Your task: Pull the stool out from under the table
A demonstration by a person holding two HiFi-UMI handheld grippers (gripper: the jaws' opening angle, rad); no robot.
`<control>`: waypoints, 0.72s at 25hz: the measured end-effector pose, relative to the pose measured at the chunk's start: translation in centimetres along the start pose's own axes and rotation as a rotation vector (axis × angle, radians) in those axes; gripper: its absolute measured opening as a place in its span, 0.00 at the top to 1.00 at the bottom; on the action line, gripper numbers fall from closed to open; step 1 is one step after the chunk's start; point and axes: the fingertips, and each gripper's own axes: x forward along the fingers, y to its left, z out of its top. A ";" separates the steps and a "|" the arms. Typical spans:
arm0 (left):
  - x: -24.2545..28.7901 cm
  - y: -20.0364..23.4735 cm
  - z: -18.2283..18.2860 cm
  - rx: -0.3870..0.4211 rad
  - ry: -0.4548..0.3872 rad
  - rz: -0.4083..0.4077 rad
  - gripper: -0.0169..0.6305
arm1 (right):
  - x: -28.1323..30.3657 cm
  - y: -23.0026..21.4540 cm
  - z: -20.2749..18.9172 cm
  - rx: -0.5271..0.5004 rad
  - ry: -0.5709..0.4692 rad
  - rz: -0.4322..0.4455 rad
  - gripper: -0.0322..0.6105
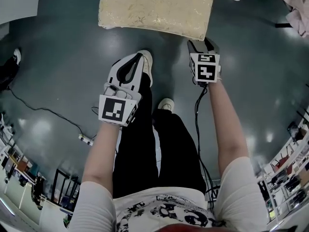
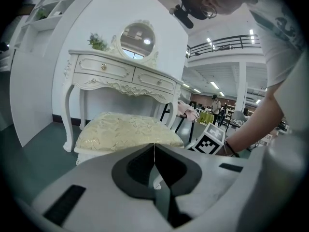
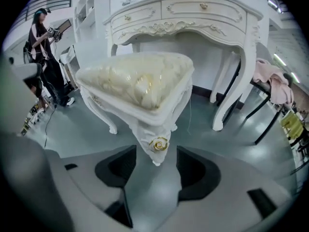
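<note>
The stool point(image 1: 154, 8), white with a cream and gold cushion, stands on the grey floor just ahead of me. In the left gripper view the stool point(image 2: 128, 129) sits in front of the white dressing table point(image 2: 120, 74). My left gripper point(image 1: 138, 57) hangs over my feet, short of the stool, and its jaws are shut and empty point(image 2: 154, 146). My right gripper point(image 1: 200, 43) is at the stool's near right corner. It stands open point(image 3: 155, 153), with the carved corner leg and its gold rose point(image 3: 159, 144) between the jaws, and I see no contact. The table point(image 3: 188, 13) rises behind.
A black cable point(image 1: 48, 112) and a power strip point(image 1: 86, 139) lie on the floor to my left. A person in black point(image 3: 41, 42) stands far left. A pink cloth on a dark chair point(image 3: 275, 86) is right of the table. Shelves line the lower edges.
</note>
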 end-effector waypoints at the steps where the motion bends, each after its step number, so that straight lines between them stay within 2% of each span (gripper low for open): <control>1: -0.2 0.0 0.7 -0.002 -0.001 0.001 0.94 | -1.3 0.1 0.2 0.014 0.000 0.007 0.53; 4: -0.3 0.5 3.7 -0.006 -0.010 0.005 0.94 | -5.3 0.5 2.0 0.046 -0.039 0.030 0.56; 7: -0.1 1.1 7.6 0.008 -0.025 0.005 0.94 | -8.9 0.3 4.7 0.036 -0.074 0.000 0.71; 9: -0.1 1.5 10.3 0.008 -0.036 0.015 0.94 | -11.2 -0.1 6.9 0.035 -0.094 -0.024 0.76; 11: 0.2 1.9 13.3 0.012 -0.052 0.017 0.94 | -13.4 -0.7 9.8 0.054 -0.127 -0.054 0.87; 13: 0.5 2.1 16.2 0.023 -0.068 0.009 0.94 | -15.5 -1.2 12.8 0.060 -0.157 -0.078 0.91; 18: 1.0 2.7 23.7 0.039 -0.101 -0.011 0.94 | -20.2 -1.5 20.6 0.054 -0.204 -0.095 0.92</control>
